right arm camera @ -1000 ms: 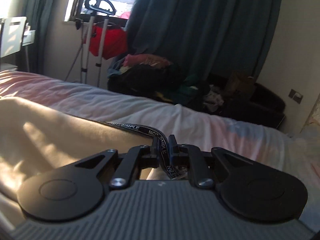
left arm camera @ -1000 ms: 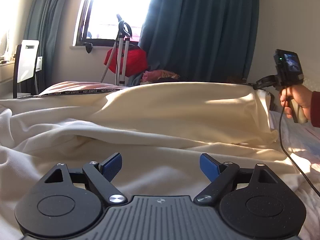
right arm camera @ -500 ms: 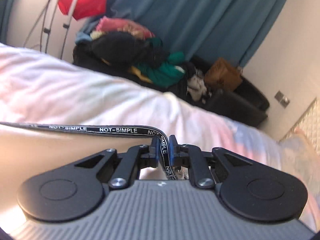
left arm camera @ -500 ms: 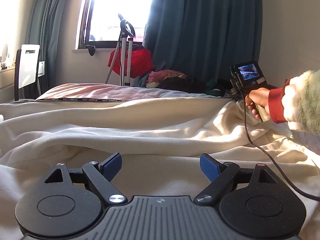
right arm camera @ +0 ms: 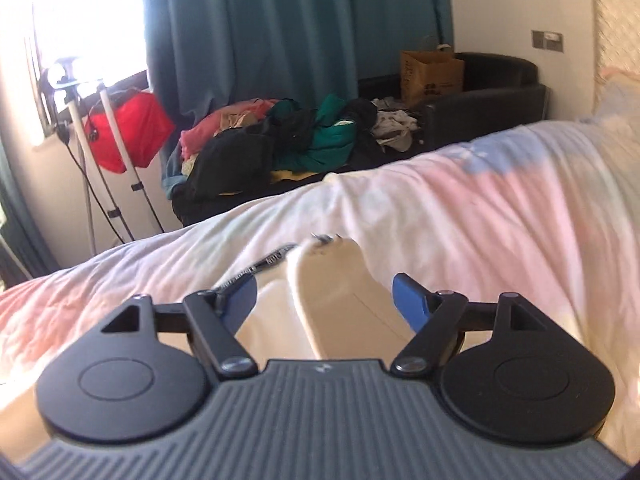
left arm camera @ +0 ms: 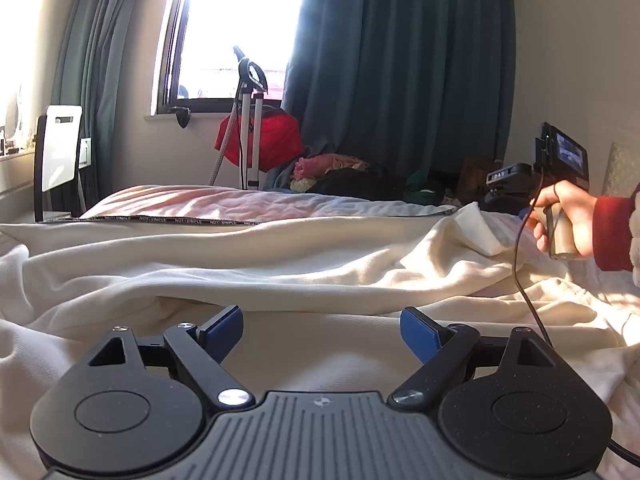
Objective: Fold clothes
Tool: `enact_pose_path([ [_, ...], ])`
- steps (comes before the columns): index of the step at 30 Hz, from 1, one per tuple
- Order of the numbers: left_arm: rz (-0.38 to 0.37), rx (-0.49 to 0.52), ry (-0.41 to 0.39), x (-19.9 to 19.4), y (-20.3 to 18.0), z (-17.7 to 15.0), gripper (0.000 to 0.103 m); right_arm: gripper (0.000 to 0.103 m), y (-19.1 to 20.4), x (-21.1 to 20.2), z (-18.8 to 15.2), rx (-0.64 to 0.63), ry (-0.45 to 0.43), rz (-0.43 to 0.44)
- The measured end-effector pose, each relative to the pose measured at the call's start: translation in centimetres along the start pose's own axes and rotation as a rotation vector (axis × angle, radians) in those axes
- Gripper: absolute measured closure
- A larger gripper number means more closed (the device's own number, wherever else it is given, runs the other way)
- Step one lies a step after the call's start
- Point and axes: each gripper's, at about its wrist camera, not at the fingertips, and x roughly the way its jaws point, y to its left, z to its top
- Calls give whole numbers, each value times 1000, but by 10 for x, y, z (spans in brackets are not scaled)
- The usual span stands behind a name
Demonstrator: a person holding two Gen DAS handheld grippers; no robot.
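Two pairs of tongs are seen wide apart. The left tongs are held empty over the cream garment on the bed. Only the right view shows the right tongs, just opened, the garment's corner lying unpressed between them.

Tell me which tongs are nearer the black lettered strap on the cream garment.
Right. The right tongs stand open right at the strap; the left tongs sit well short of it, across the cream garment.

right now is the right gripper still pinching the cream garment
Apart. The right wrist view shows the right gripper just opened, blue pads clear of the cream garment lying between them.
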Motion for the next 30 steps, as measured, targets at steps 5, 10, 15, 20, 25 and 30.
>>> enact_pose_path([
  [5,-5,-7,-1,-14,-1,3,15,27,-32,-8,-34,98,86,4],
  [10,7,-29,25,-5,2,0,15,27,-42,13,-61,59,194,-66],
  [15,8,-41,66,12,6,-6,15,26,-50,41,-64,30,183,-76],
  [20,-39,58,35,20,-12,-7,15,24,-63,68,-46,148,135,-54],
  [25,-90,125,25,23,-25,-12,15,73,-97,75,-44,508,58,-122],
  [30,-120,111,-12,16,-24,-9,15,89,-96,42,-37,438,-51,-126],
])
